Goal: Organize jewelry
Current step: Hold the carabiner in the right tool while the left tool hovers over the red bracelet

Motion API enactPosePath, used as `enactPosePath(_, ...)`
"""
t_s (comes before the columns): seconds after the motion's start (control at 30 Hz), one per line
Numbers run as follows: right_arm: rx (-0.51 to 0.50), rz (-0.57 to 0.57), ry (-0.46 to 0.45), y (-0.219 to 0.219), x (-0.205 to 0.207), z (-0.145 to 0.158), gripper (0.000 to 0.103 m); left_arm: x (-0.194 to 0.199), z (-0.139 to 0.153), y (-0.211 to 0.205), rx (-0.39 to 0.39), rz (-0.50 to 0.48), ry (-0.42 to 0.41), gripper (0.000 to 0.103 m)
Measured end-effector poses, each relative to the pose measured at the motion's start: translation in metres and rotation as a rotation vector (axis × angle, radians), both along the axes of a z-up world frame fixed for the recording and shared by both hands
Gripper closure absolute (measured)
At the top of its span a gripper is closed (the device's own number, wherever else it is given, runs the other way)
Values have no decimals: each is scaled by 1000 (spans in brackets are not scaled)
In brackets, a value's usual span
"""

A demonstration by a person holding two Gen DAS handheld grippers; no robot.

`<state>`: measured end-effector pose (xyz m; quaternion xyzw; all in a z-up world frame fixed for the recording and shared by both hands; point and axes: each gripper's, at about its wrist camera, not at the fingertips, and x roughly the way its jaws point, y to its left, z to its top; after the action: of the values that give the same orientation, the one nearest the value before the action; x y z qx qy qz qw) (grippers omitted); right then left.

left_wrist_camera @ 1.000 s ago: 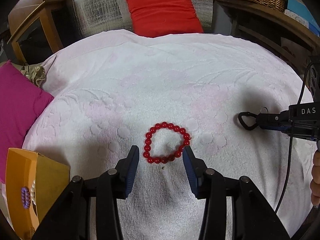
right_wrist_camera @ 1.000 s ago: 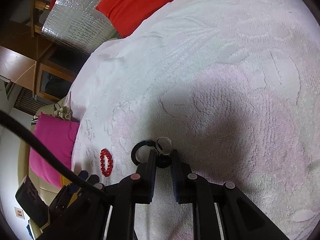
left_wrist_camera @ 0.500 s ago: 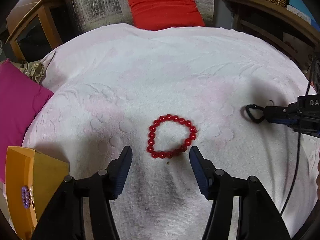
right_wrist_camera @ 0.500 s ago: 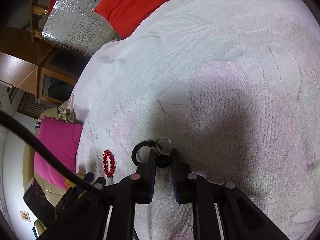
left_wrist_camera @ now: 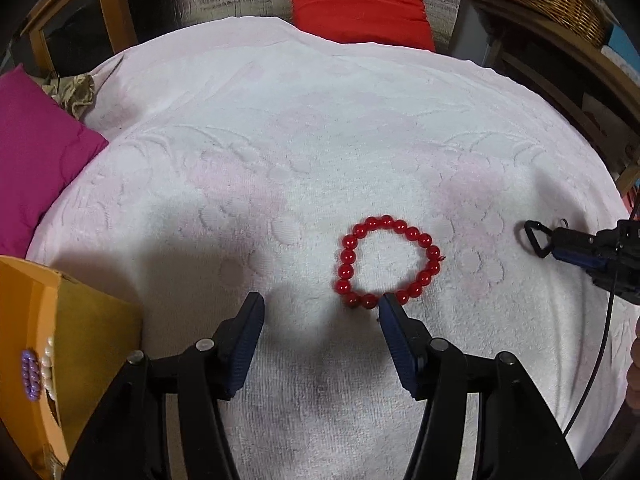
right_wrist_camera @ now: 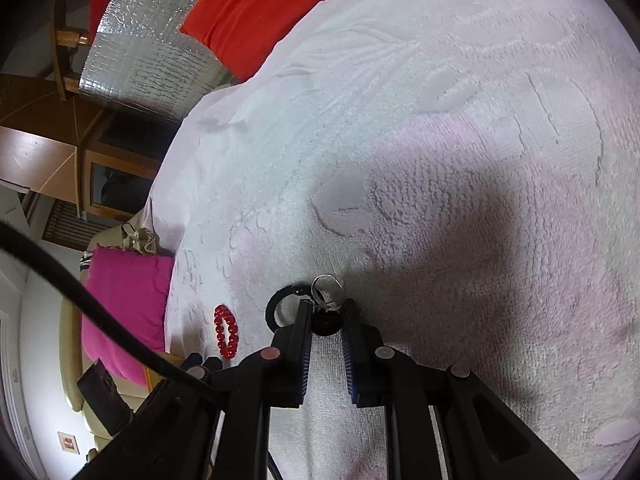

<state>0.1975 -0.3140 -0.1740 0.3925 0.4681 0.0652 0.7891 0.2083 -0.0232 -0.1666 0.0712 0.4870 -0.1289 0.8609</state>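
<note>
— What does the left gripper [left_wrist_camera: 320, 312] show?
— Jaws spread wide, holding nothing, its right fingertip just at the near edge of the red bead bracelet [left_wrist_camera: 387, 262] lying on the white towel [left_wrist_camera: 320, 140].
— And the right gripper [right_wrist_camera: 325, 320]?
— Nearly closed on a black clip with a key ring [right_wrist_camera: 324, 312], low over the towel.

Glossy bead bracelet [left_wrist_camera: 389, 263], rough terry cloth [left_wrist_camera: 320, 140]

Black grippers [left_wrist_camera: 320, 312] — blue ribbed pads [left_wrist_camera: 248, 336] (silver screws).
</note>
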Motion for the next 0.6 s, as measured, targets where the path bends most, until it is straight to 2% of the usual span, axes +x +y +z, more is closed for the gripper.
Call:
enactPosePath(0.2, -8, 1, -4, 1, 0, 1, 86, 7, 0, -5, -24, 9, 1, 43)
enactPosePath(0.6, -22, 2, -12, 3, 0, 1, 86, 4, -1, -40, 80, -7, -69, 43)
